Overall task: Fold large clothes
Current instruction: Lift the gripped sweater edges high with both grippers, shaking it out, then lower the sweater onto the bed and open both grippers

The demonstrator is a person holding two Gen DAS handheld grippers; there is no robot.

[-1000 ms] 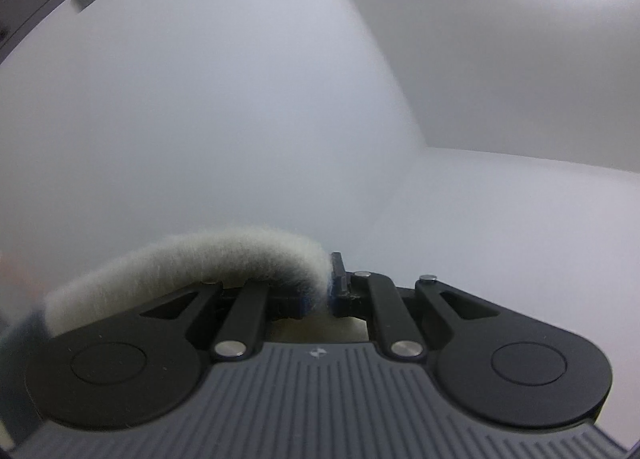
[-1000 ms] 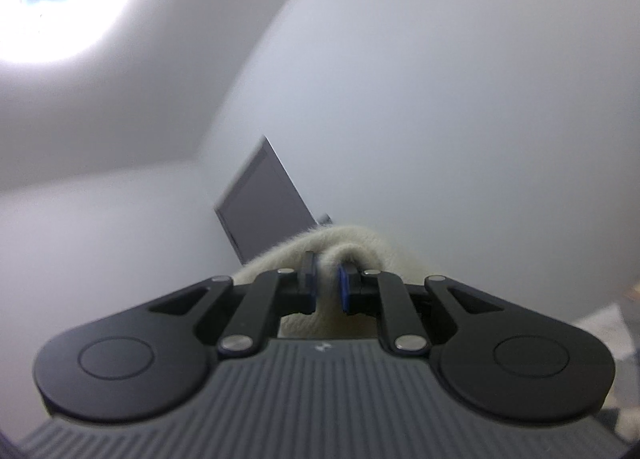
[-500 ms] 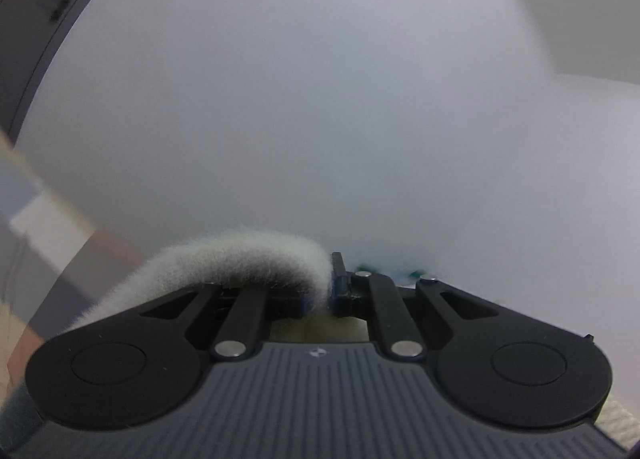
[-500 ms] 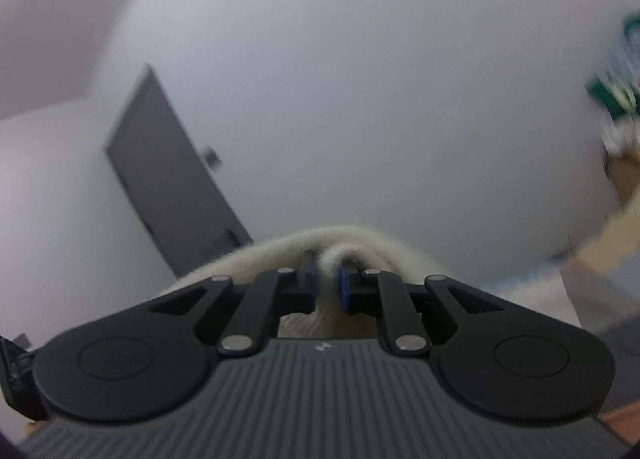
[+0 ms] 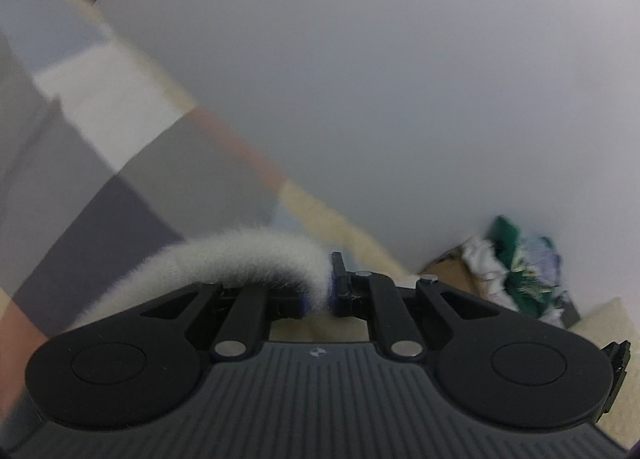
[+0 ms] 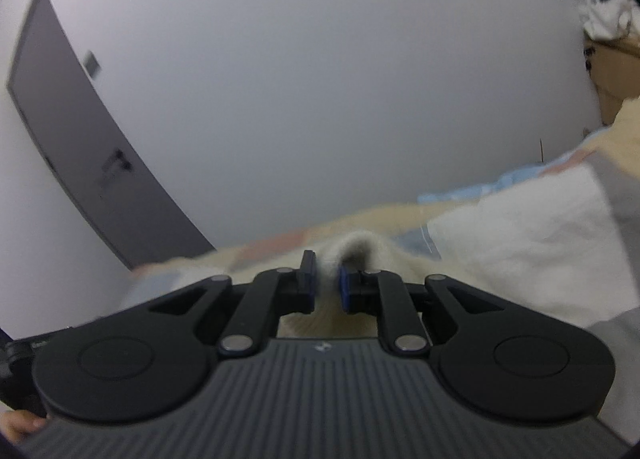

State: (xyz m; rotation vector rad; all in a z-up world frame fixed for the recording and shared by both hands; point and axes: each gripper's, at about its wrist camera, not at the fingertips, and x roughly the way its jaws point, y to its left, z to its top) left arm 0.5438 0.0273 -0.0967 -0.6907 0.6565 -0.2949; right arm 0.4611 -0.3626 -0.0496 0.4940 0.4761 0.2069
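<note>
1. Fleece, cream and fuzzy, fills the left hand-held gripper (image 5: pixel 330 287): its jaws stand narrow, pinched on an edge of the garment (image 5: pixel 240 255), which arcs away toward 9 o'clock as a thick, soft roll.
2. Behind it, from 10 o'clock down toward the centre, lies a blurred patchwork cover (image 5: pixel 100 131) in grey, white, blue and rust squares; whether it is a bed I cannot tell.
3. At 3 o'clock in the left view a cardboard box (image 5: pixel 448 271) holds a jumble of green and white clothes (image 5: pixel 508 259).
4. The right hand-held gripper (image 6: pixel 326 279) also pinches the same pale fleece garment (image 6: pixel 360 247), a small hump of pile rising between its blue pads (image 6: pixel 346 291).
5. At 9 o'clock in the right view stands a flat grey door (image 6: pixel 80 147).
6. Judged from this, the fold is underway: both corners are held up off the surface, and laying them down, smoothing and further folds appear left to do.
</note>
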